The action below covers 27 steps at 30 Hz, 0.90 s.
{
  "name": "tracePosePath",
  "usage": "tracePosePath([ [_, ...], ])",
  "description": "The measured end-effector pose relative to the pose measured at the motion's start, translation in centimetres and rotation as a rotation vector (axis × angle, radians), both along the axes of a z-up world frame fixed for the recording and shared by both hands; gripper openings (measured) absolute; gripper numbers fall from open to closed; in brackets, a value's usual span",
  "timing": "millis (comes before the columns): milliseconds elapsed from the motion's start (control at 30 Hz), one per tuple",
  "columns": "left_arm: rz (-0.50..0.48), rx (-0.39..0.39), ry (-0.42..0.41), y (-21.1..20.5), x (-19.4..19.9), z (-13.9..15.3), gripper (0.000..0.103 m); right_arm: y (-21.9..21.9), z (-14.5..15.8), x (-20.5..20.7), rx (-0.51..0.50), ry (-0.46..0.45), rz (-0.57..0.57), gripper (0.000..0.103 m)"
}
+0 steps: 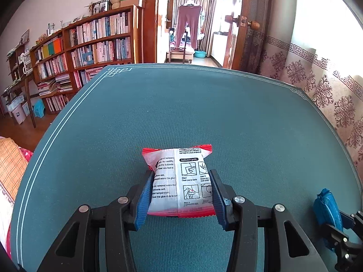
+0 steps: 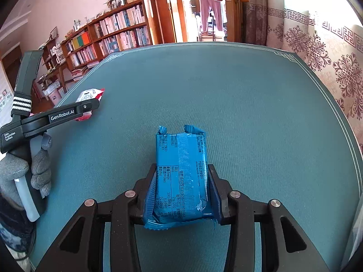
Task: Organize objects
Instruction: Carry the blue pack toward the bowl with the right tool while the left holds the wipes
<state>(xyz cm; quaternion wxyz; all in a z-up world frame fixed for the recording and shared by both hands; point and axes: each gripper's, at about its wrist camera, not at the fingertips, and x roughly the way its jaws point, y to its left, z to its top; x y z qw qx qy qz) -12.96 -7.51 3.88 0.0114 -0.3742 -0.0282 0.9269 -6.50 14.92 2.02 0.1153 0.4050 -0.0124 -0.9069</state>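
Both sets of jaws are clamped on packets. Those of the left gripper (image 1: 181,195) squeeze a white packet with red ends (image 1: 181,179) from either side, its ribbed blue pads (image 1: 145,200) pressing into the wrapper, which shows printed instructions and small line drawings. In the left wrist view the packet sits just above the green bench (image 1: 181,104), its far red edge pointing away from the camera.

Jaws of the right gripper (image 2: 181,192) are closed on a blue packet (image 2: 181,172), gripped around its nearer half (the wrapper crumples where the pads bite), while its far end, with two torn-looking corners, sticks forward over the bench (image 2: 226,90). Whether either packet touches the cloth or hangs clear of it I cannot tell.

From the right wrist view the left gripper (image 2: 90,104) shows at the left edge of the bench, held by a hand in a grey glove (image 2: 38,170), with the white and red packet (image 2: 89,95) at its tip. From the left wrist view the blue packet (image 1: 327,213) and part of the right gripper (image 1: 338,233) appear low at the right, well apart from the white packet.

Beyond the bench stand a wooden bookcase (image 1: 90,43), an open doorway (image 1: 190,22) and a patterned curtain (image 1: 317,79)
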Motion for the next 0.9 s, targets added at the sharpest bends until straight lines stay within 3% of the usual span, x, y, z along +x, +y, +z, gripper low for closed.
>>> tracePosePath([
  [900,-0.197,-0.079,0.010,8.2,4.4,1.1,0.050,6.5,2.1,7.8,-0.049,0.039,-0.120,0.042],
])
